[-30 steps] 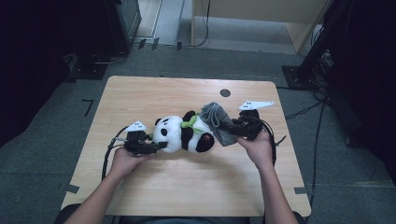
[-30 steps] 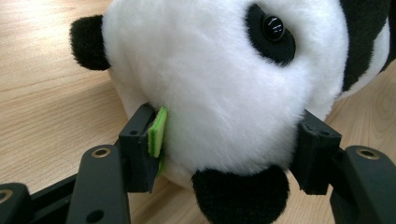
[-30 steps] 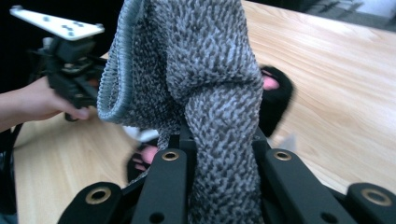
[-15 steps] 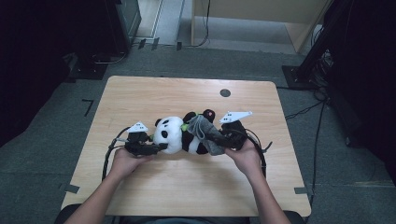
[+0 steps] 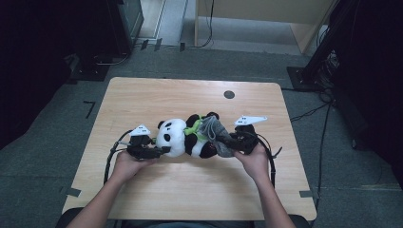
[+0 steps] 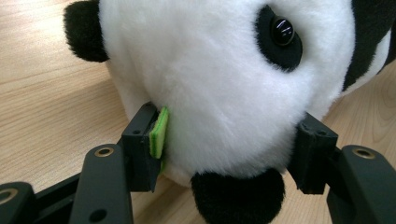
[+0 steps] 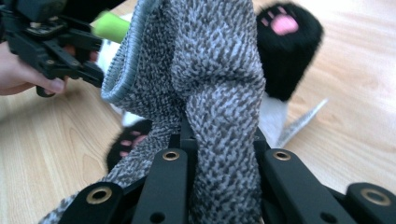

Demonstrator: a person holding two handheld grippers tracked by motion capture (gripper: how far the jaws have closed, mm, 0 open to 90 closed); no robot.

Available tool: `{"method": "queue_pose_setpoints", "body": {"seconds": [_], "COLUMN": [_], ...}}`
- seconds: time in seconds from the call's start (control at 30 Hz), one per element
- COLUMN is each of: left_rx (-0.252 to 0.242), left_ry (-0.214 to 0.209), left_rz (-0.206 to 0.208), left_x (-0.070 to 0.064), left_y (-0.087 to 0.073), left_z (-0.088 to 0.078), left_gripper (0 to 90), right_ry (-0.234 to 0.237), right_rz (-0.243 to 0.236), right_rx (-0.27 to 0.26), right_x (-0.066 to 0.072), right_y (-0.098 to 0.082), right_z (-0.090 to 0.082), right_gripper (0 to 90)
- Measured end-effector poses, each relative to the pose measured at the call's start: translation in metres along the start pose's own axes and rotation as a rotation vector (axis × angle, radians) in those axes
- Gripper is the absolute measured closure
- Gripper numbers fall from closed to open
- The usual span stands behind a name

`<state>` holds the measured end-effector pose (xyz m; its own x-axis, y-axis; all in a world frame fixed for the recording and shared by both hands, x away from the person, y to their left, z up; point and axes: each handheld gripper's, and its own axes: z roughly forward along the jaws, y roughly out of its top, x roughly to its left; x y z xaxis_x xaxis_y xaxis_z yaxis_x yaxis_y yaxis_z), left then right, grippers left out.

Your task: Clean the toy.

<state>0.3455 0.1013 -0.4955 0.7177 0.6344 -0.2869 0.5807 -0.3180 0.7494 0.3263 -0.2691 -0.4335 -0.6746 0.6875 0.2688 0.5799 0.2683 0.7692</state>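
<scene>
Left gripper (image 6: 229, 140): jaws clamped on the plush panda's (image 5: 183, 137) head, fur dimpling. Right gripper (image 7: 219, 154): jaws pinched tight on grey knit garment (image 7: 205, 70), bunched at the panda's legs. Panda lies mid-table (image 5: 142, 95): light, soft, squashy; best held by head or torso. Knit stretchy, limp. Trailing cables nearby; nothing obstructs.

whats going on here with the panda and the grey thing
A person at a wooden table works on a plush panda lying on it. The left gripper clamps the panda's head between its pads. The right gripper is shut on a grey knitted garment, holding its open end at the panda's feet, apparently to dress the toy. It is not clearly pulled on yet.
</scene>
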Motion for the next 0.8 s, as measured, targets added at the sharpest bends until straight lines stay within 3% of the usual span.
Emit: {"method": "queue_pose_setpoints", "body": {"seconds": [0.17,0.33,0.63,0.8], "left_rx": [-0.001,-0.004,-0.011,-0.011], "left_ry": [-0.008,-0.014,-0.029,-0.029], "left_rz": [-0.01,-0.018,-0.053,-0.051], "left_x": [0.002,0.003,0.006,0.006], "left_y": [0.0,0.0,0.001,0.001], "left_z": [0.0,0.0,0.0,0.0], "left_gripper": [38.0,38.0,38.0,38.3], "right_ry": [0.023,0.02,-0.03,-0.024], "right_rz": [0.05,0.054,0.064,0.075], "right_rx": [0.004,0.009,0.045,-0.018], "right_x": [-0.01,-0.013,-0.024,-0.023], "right_y": [-0.006,-0.008,-0.01,-0.002], "right_z": [0.002,0.005,0.001,-0.016], "right_gripper": [78.2,78.4,78.3,78.4]}}
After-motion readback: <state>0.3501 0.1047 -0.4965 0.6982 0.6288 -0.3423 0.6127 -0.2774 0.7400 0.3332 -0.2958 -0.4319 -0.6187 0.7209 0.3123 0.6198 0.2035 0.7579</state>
